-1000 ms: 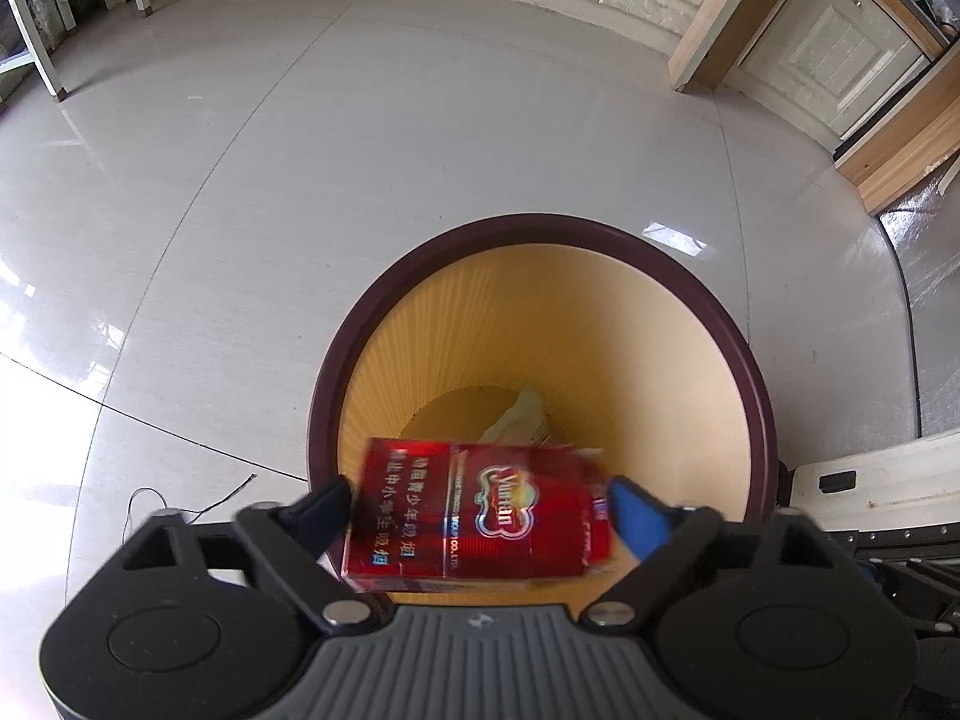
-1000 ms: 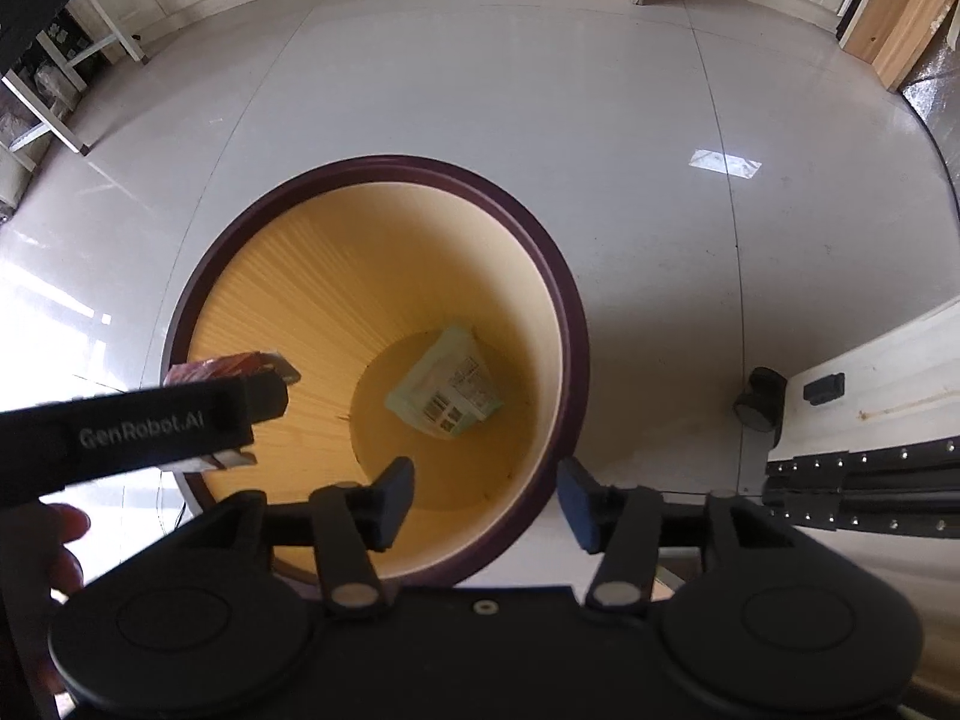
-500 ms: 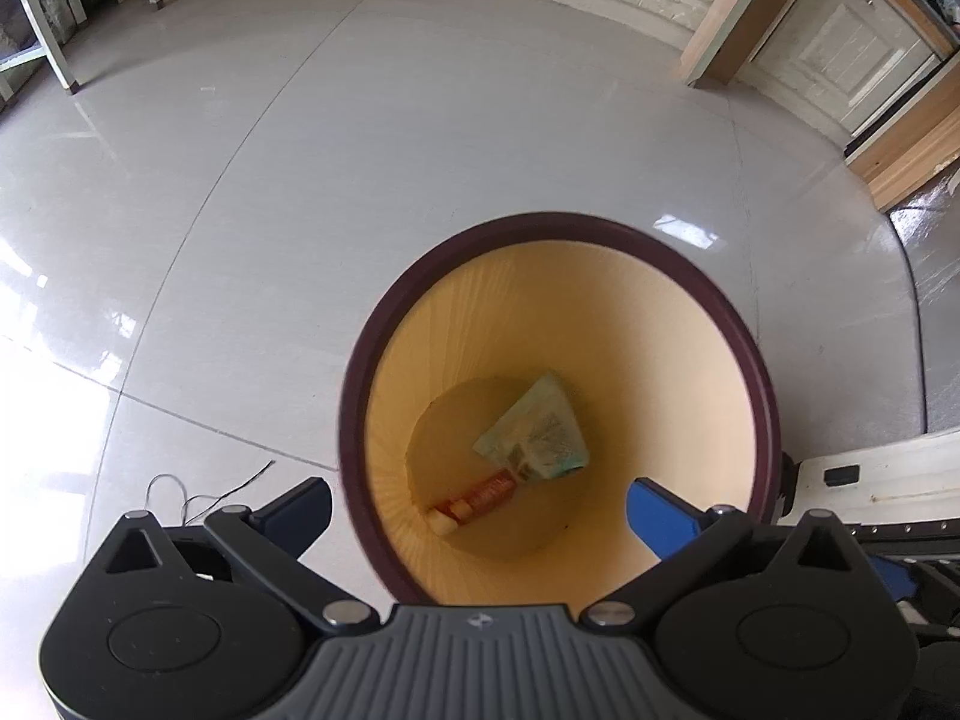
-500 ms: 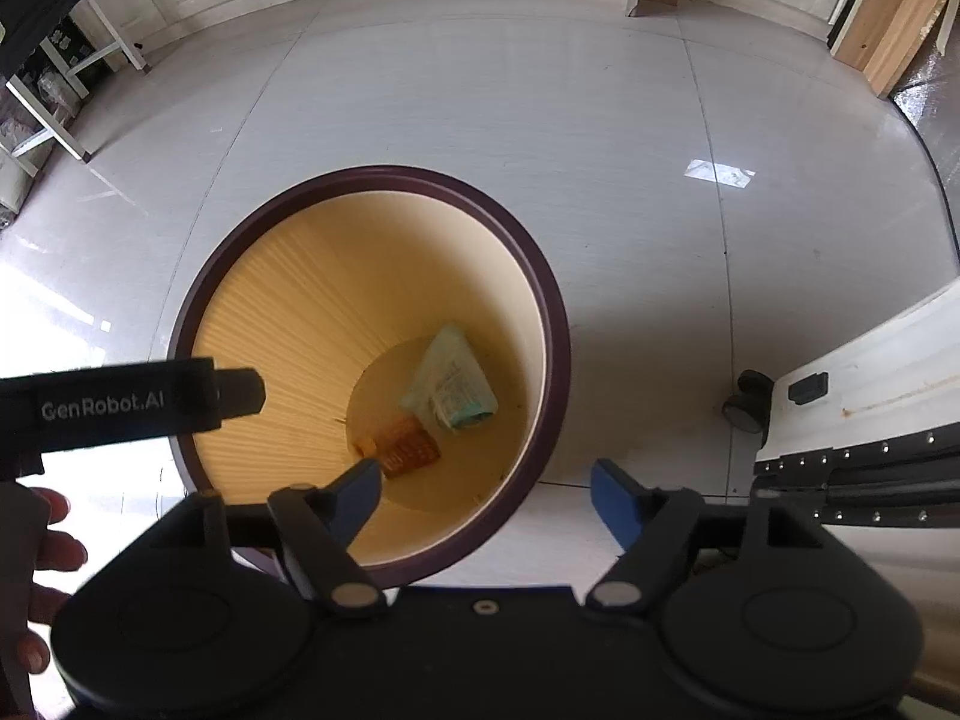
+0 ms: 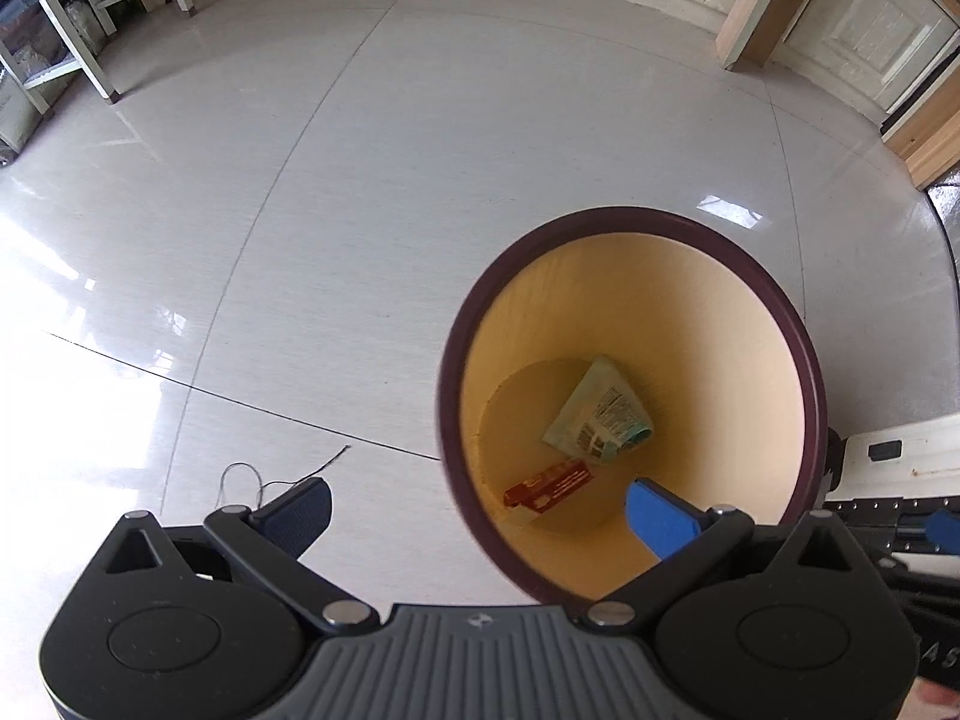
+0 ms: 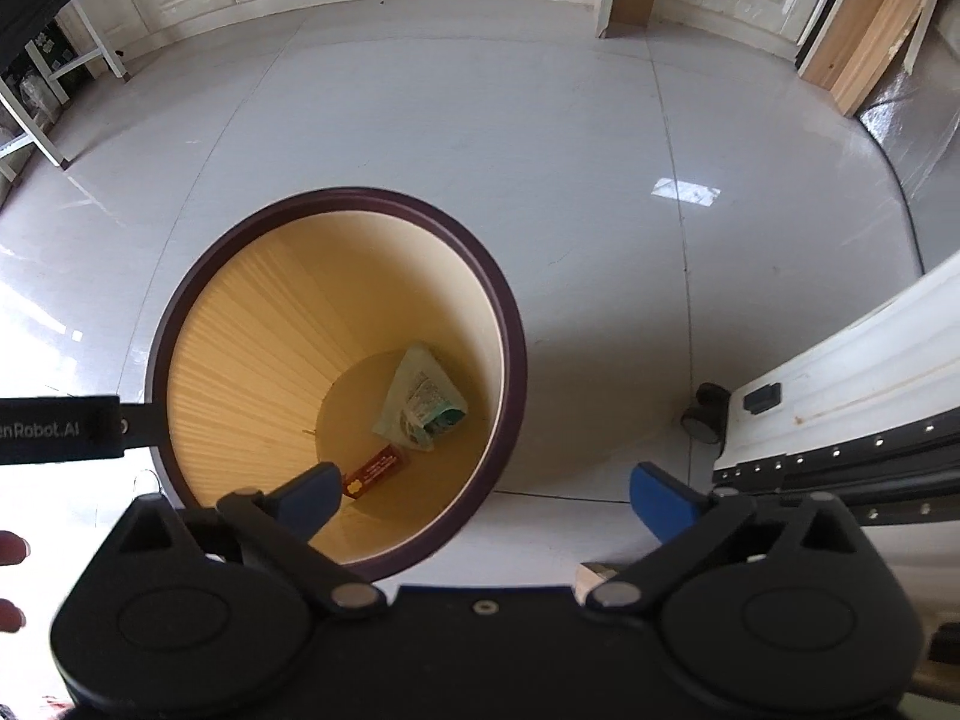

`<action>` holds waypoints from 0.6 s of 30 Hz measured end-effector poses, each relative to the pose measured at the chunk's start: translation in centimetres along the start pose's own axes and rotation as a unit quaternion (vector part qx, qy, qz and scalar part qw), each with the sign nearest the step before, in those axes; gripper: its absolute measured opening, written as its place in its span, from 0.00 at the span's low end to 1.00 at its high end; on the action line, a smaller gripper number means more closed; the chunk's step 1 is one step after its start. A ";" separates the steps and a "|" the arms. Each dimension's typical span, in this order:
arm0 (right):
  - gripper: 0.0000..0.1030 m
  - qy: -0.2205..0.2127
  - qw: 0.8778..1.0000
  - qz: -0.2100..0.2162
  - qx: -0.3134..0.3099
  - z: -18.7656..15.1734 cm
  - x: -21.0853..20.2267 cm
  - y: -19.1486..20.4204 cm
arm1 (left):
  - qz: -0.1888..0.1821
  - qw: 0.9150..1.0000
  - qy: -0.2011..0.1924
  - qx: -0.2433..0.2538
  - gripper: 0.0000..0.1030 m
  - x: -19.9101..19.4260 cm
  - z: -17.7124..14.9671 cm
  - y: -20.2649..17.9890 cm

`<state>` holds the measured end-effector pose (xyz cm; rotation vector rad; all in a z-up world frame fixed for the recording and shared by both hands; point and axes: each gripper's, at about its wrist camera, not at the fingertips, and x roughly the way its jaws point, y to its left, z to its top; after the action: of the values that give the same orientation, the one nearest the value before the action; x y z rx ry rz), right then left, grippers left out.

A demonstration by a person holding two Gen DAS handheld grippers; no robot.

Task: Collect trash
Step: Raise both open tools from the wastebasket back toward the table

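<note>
A round waste bin with a dark maroon rim and a yellow inside stands on the tiled floor. At its bottom lie a red cigarette pack and a pale green wrapper. My left gripper is open and empty, above the bin's left rim. My right gripper is open and empty, above the bin's right rim. The left gripper's body shows at the left edge of the right wrist view.
A white table edge with a black rail stands right of the bin, on a caster wheel. A thin wire lies on the floor left of the bin. White cabinets and wooden panels line the far wall.
The left gripper opened and the red pack fell to the bin's bottom. The right gripper also opened wider. Both views have since shifted: the left one leftward, the right one back.
</note>
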<state>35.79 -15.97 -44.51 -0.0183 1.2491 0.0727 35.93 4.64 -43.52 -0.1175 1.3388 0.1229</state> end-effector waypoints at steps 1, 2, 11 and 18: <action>1.00 -0.001 1.000 -0.001 0.000 0.0 -0.3 0.0 | 0.003 1.000 -0.002 0.003 1.00 -0.3 -0.1 0.2; 1.00 -0.002 1.000 -0.003 0.001 0.0 -0.6 0.0 | 0.006 1.000 -0.003 0.006 1.00 -0.7 -0.3 0.3; 1.00 -0.019 1.000 -0.013 0.013 -0.6 -4.4 0.2 | 0.014 0.999 -0.024 0.041 1.00 -4.8 -2.1 1.7; 1.00 -0.037 0.999 -0.024 0.013 -1.4 -8.3 0.6 | 0.005 0.998 -0.047 0.047 1.00 -9.0 -3.2 2.1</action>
<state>31.84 -15.78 -37.11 -0.0228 1.1742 0.0144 30.50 6.01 -35.54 -0.0254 1.2494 0.0732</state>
